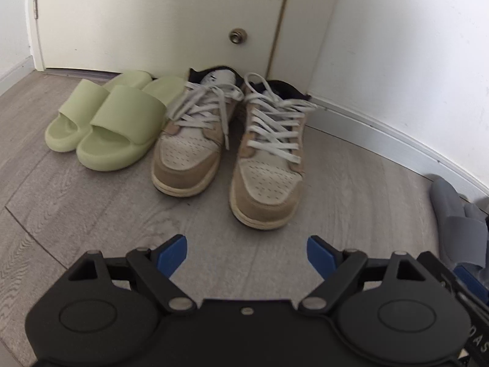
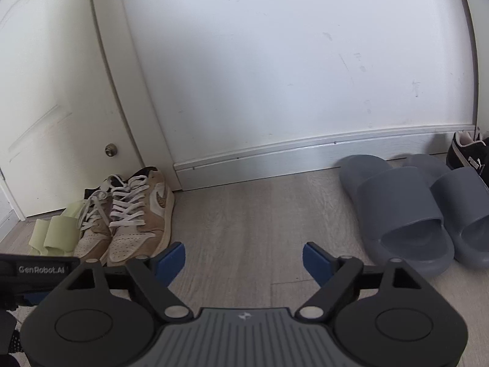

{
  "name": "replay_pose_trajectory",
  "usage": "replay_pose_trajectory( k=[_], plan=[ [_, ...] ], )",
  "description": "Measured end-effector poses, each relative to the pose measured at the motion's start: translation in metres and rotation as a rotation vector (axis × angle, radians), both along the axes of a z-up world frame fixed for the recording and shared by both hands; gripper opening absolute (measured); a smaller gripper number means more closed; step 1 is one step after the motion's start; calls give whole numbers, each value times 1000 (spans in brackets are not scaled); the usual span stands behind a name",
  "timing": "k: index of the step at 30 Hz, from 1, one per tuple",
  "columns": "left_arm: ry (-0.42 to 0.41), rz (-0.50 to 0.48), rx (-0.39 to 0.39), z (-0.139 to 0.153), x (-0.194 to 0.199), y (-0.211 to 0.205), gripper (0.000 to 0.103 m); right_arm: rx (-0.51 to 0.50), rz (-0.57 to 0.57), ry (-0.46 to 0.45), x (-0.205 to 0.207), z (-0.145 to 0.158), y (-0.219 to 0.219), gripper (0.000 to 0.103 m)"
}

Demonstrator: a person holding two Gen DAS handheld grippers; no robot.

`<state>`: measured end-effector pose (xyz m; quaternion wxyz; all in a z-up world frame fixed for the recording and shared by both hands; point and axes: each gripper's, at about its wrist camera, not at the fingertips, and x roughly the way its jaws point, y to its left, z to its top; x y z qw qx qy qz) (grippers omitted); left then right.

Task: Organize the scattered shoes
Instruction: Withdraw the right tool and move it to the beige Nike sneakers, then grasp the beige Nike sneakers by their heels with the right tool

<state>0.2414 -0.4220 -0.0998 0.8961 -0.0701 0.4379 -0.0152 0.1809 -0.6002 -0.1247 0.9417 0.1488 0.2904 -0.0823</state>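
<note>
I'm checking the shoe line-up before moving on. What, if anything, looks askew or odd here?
Mostly tidy. The right tan sneaker sits further out from the door than the left tan sneaker, and their loose laces spill across each other. The green slides and grey slides sit paired.

Two low wrist views angled down toward the wall, sharing the tan sneakers (image 1: 226,140) (image 2: 134,217).

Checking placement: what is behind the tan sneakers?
Behind the tan sneakers stands the white door with its frame and the baseboard corner. Their heels cover the floor strip there, so whether they touch the door is unclear.
</note>
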Motion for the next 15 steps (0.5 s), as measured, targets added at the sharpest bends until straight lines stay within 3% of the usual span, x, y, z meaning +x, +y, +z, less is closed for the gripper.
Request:
replay_pose_trajectory(
  k=[9, 15],
  plan=[
    [-27, 297, 118, -6, 14, 94, 86, -59, 109, -19, 79, 5, 79, 86],
    [12, 477, 37, -14, 15, 143, 86, -87, 158, -25, 134, -14, 131, 85]
  ],
)
